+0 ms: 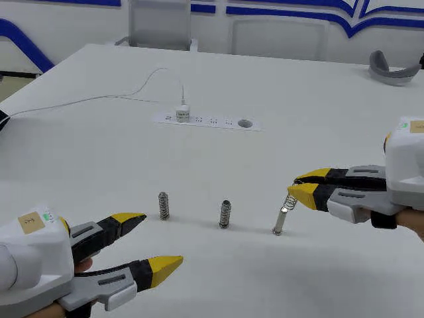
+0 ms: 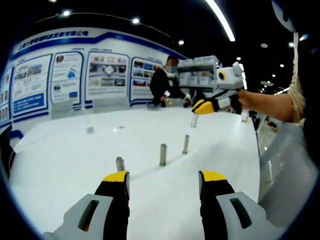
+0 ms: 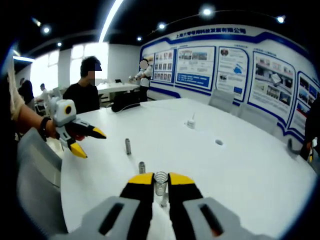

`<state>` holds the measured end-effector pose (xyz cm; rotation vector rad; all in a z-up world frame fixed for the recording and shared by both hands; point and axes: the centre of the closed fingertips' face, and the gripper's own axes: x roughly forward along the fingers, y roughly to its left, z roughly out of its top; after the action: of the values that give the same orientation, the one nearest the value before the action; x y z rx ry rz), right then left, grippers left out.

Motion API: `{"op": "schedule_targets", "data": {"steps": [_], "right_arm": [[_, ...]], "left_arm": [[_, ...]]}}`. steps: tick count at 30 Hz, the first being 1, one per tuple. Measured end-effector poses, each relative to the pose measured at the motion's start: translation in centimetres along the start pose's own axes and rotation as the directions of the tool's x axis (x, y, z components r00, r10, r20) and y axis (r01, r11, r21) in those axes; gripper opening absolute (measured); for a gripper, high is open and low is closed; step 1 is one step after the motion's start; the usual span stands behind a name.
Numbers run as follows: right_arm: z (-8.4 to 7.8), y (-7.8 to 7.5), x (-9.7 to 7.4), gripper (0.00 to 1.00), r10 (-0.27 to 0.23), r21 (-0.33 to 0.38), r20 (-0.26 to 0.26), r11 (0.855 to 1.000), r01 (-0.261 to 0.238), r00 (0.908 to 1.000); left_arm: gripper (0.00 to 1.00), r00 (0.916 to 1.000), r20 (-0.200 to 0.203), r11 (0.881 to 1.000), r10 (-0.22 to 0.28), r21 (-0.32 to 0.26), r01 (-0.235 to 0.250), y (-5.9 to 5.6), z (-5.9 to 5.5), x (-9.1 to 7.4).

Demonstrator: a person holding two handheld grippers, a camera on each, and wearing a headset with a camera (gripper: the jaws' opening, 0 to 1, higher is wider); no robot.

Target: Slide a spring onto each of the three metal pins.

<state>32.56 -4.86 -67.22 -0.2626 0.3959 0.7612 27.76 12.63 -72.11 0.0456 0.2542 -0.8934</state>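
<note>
Three metal pins stand in a row on the white table. The left pin [image 1: 163, 206] and the middle pin [image 1: 225, 214] each carry a spring. The right pin [image 1: 279, 221] is bare and leans slightly. My right gripper [image 1: 297, 187] is shut on a small spring [image 1: 289, 202] that hangs tilted just above that pin's top; the spring [image 3: 160, 183] sits between its yellow tips in the right gripper view. My left gripper [image 1: 154, 244] stands open near the front left, nothing between its fingers, with the pins ahead of it [image 2: 163, 154].
A white power strip [image 1: 207, 121] with a plugged adapter and cable lies mid-table behind the pins. A grey headset band [image 1: 392, 69] rests at the far right. People sit at another table [image 3: 82, 92] in the background.
</note>
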Motion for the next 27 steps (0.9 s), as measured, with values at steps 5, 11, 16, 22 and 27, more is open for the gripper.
{"op": "schedule_targets", "data": {"steps": [5,11,16,22,27], "right_arm": [[-0.5,-0.6,0.6,0.12,-0.013,0.009,-0.008,1.000,0.013,0.9999],[-1.3,-0.7,1.3,0.12,-0.011,0.011,-0.028,1.000,0.011,0.9996],[-1.7,-0.8,1.7,0.12,-0.009,0.013,-0.039,1.000,0.009,0.9992],[-2.2,-0.9,2.0,0.12,-0.006,0.018,-0.049,1.000,0.007,0.9988],[-2.7,-0.8,2.3,0.12,-0.004,0.020,-0.056,1.000,0.006,0.9984]], "left_arm": [[0.57,1.0000,0.001,1.000,0.004,-0.002,-0.004,0.0,0.0,-0.1],[0.58,1.0000,-0.001,1.000,0.005,-0.005,-0.005,-0.1,-0.1,-0.1],[0.58,1.0000,-0.003,1.000,0.006,-0.006,-0.006,0.0,-0.2,0.0],[0.58,1.0000,-0.006,1.000,0.007,-0.008,-0.007,0.0,-0.3,0.0],[0.58,0.9999,-0.010,1.000,0.007,-0.009,-0.007,0.0,-0.4,0.0]]}}
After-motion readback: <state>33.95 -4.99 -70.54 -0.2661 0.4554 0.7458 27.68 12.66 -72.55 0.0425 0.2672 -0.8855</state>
